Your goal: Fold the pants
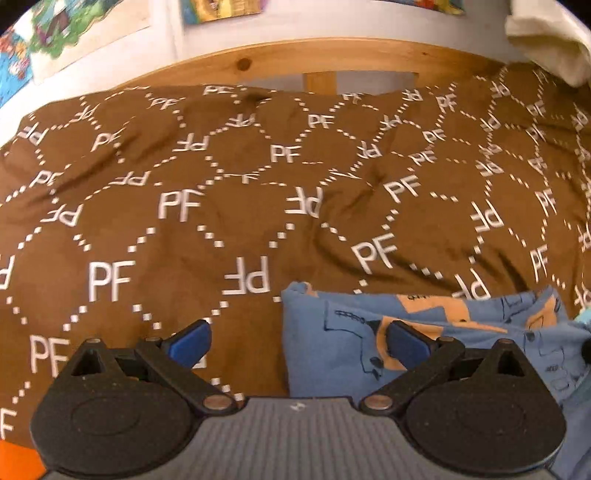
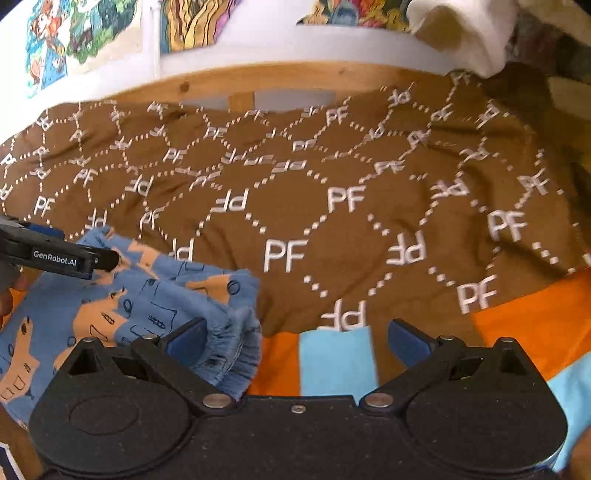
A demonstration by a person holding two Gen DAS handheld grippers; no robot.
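Observation:
The pants [image 1: 436, 332] are blue with orange and dark prints, and lie folded into a bundle on a brown bedspread [image 1: 229, 206]. In the left wrist view they fill the lower right. My left gripper [image 1: 297, 345] is open over their left edge, its right fingertip above the cloth. In the right wrist view the pants [image 2: 147, 299] lie at lower left, with the gathered waistband beside my left fingertip. My right gripper [image 2: 297, 341] is open and empty over the bedspread's edge. The left gripper [image 2: 55, 254] shows at the left, above the pants.
The brown "PF" bedspread [image 2: 332, 206] covers the bed. An orange and light blue striped cloth [image 2: 332, 354] lies at the near edge. A wooden bed rail [image 1: 295, 59] and a wall with posters stand behind. A cream cloth [image 2: 465, 33] is bunched at the far right.

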